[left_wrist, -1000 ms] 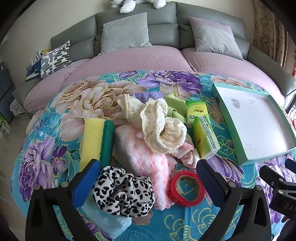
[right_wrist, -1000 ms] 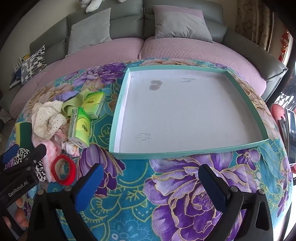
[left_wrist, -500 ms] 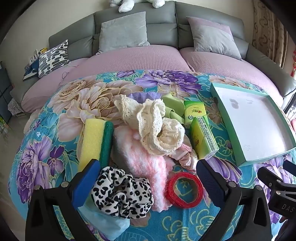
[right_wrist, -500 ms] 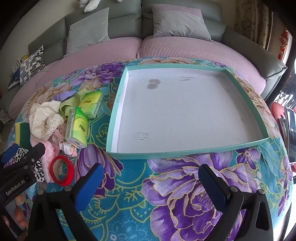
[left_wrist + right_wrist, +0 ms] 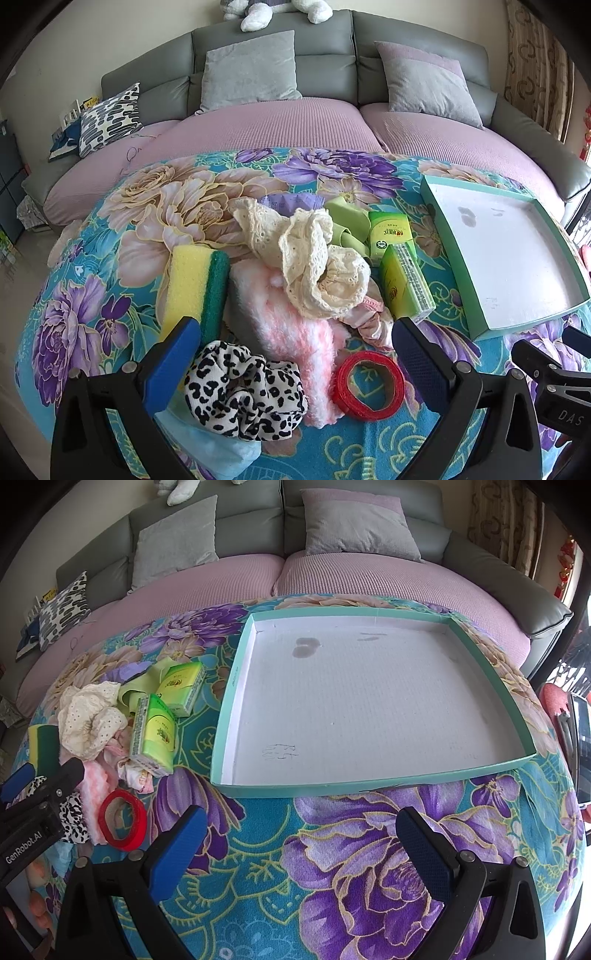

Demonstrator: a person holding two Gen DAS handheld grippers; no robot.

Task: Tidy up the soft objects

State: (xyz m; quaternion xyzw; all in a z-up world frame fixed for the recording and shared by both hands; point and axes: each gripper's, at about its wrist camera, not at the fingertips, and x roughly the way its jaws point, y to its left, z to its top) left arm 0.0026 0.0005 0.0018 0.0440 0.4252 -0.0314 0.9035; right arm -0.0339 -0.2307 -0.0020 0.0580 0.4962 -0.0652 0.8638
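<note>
Both wrist cameras look forward and down, low over the floral cloth (image 5: 332, 849); left faces the soft pile (image 5: 295, 280), right the teal tray (image 5: 229, 716); each shows both.

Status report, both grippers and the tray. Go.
Left gripper open over leopard scrunchie. Right gripper open, holding nothing. Teal tray unloaded. Soft pile unsorted.

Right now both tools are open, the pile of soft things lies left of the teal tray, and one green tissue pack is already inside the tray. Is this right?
Not quite: the teal tray holds nothing, as the right wrist view shows. Both green tissue packs lie on the floral cloth to its left, by the pile. The left tool and right tool are open.
</note>
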